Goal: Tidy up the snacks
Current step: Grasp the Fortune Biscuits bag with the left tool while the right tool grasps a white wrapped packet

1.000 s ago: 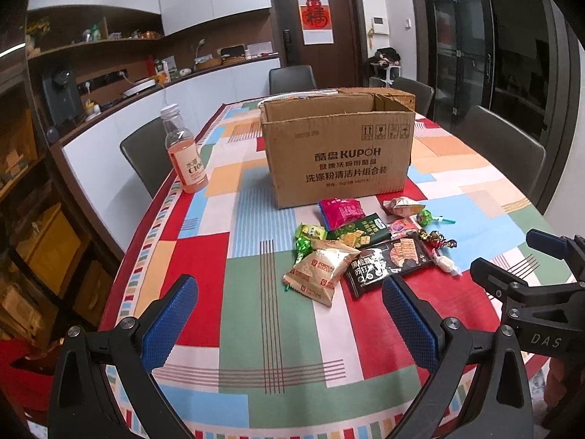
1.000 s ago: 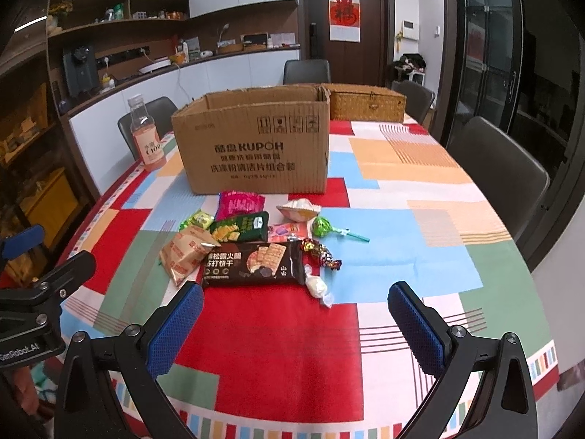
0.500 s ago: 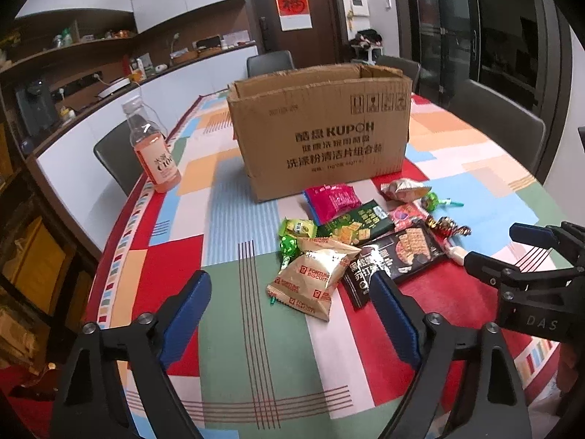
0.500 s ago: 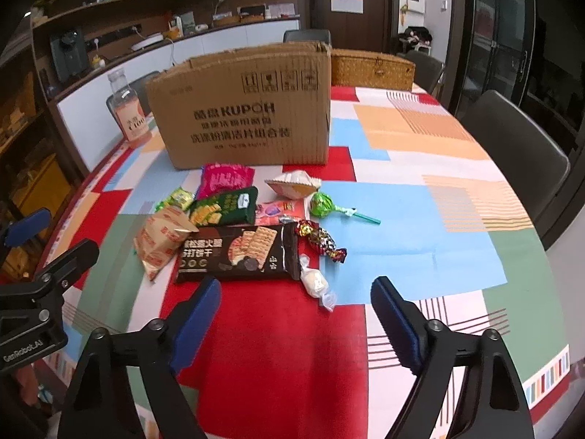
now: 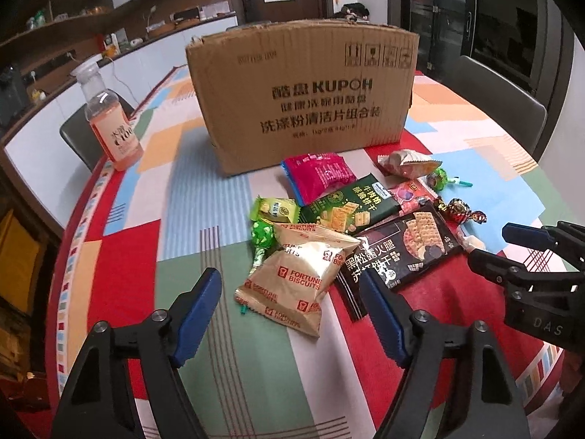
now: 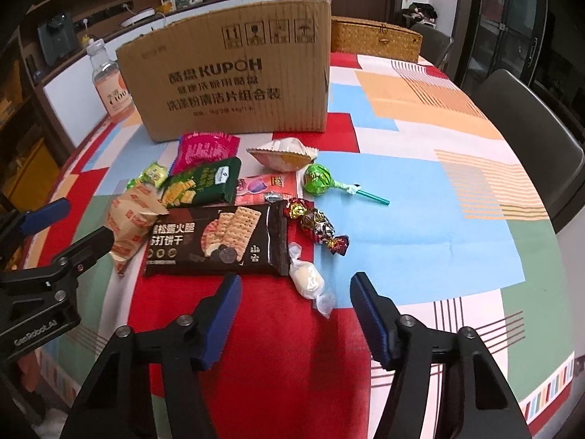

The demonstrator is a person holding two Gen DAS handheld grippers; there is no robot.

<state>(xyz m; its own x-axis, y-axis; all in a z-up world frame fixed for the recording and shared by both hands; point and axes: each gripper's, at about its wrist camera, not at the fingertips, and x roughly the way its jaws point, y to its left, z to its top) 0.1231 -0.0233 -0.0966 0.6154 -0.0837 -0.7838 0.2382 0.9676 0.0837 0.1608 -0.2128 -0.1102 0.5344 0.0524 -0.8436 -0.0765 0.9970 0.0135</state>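
Snacks lie before the cardboard box, contents unseen; both grippers' jaws, just narrowing, stand spread, empty.

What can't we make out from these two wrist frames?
- Inside of the cardboard box: both views, its front wall hides any contents.
- Wicker basket: right wrist view only, its lid is shut; the box hides it in the left.
- Fortune Biscuits bag: right wrist view, partly behind the left claw.
- Small print on the black cracker pack: too small.

Two close downward wrist views, probably sharing snacks.
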